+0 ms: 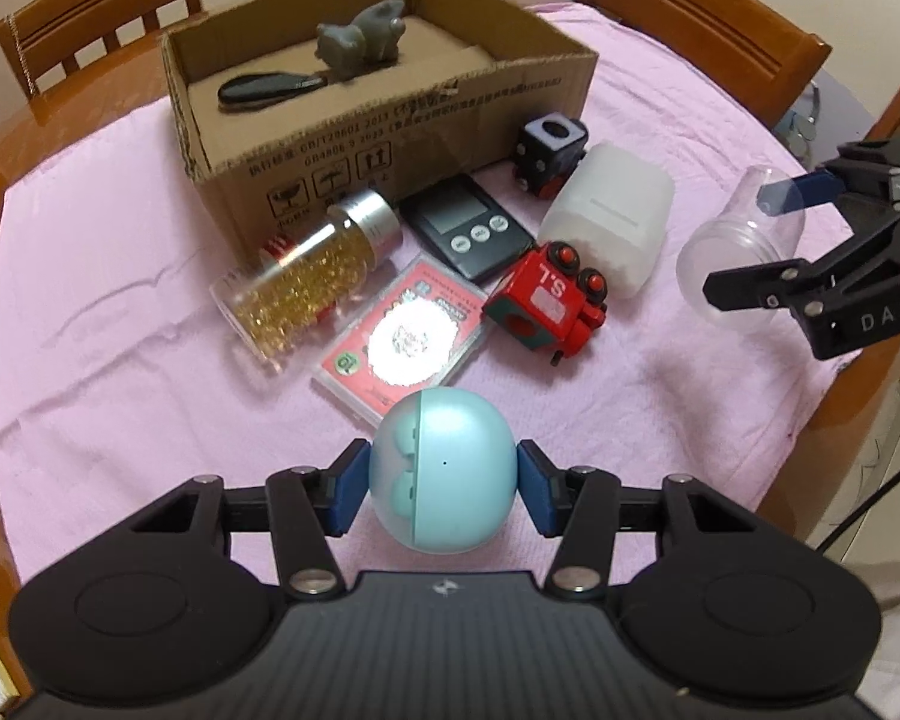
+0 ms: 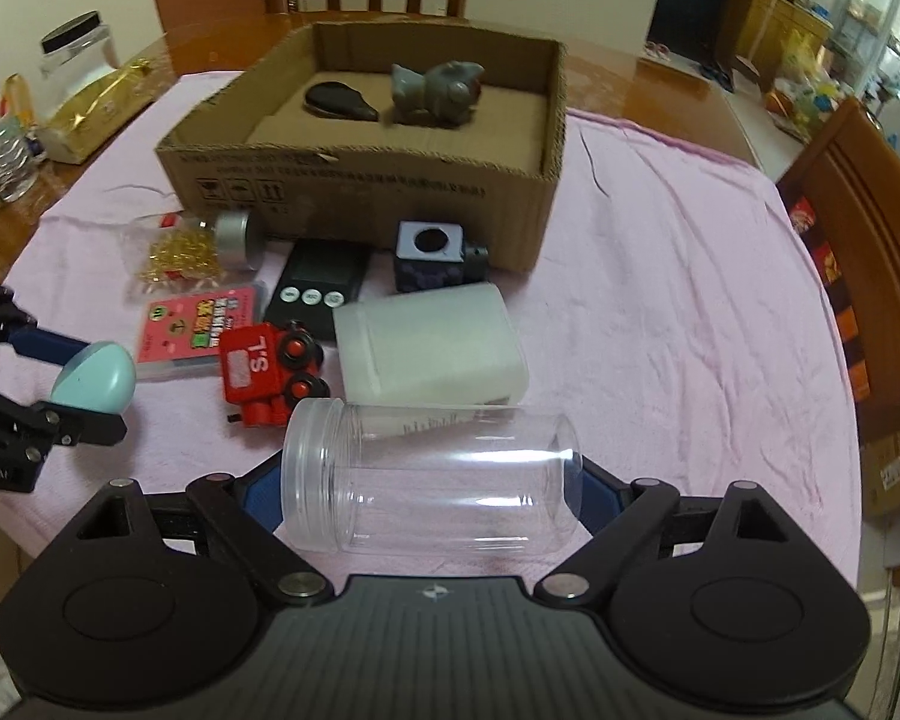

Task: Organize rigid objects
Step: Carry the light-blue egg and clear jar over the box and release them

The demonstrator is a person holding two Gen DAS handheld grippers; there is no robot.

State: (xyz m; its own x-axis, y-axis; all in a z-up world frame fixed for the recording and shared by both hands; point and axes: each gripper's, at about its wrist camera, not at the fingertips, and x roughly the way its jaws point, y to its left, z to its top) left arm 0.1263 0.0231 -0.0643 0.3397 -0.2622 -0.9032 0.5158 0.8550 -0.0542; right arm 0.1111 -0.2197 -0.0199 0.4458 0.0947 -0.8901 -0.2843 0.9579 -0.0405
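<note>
Pink cloth (image 1: 120,300) is covering a round wooden desk (image 2: 660,84), with wooden chairs (image 1: 90,18) standing around it. Toward the far side an open cardboard box (image 1: 390,138) is sitting on the cloth, holding a grey animal figurine (image 1: 360,42) and a black oval object (image 1: 270,87) lying beside it.

Left tongs (image 1: 444,483) are gripping a pale blue egg-shaped case (image 1: 444,468), one blue pad pressing on each side of it, above the cloth at the near edge. Right tongs (image 2: 432,495) are clasping a clear plastic jar (image 2: 432,480) held on its side, mouth pointing left in the right wrist view, with a pad bearing on each end; the jaws are standing wide.

Between the tongs and the box, loose items are lying close together on the cloth: a clear bottle of gold beads (image 1: 306,276) with a silver cap, lying on its side; a pink card pack (image 1: 402,336) just beside it; a black digital timer (image 1: 468,234); a red toy locomotive (image 1: 546,300) tipped over; a dark blue toy locomotive (image 1: 549,153) near the box wall; and a white translucent container (image 1: 612,222) lying on its side, touching the red locomotive.
</note>
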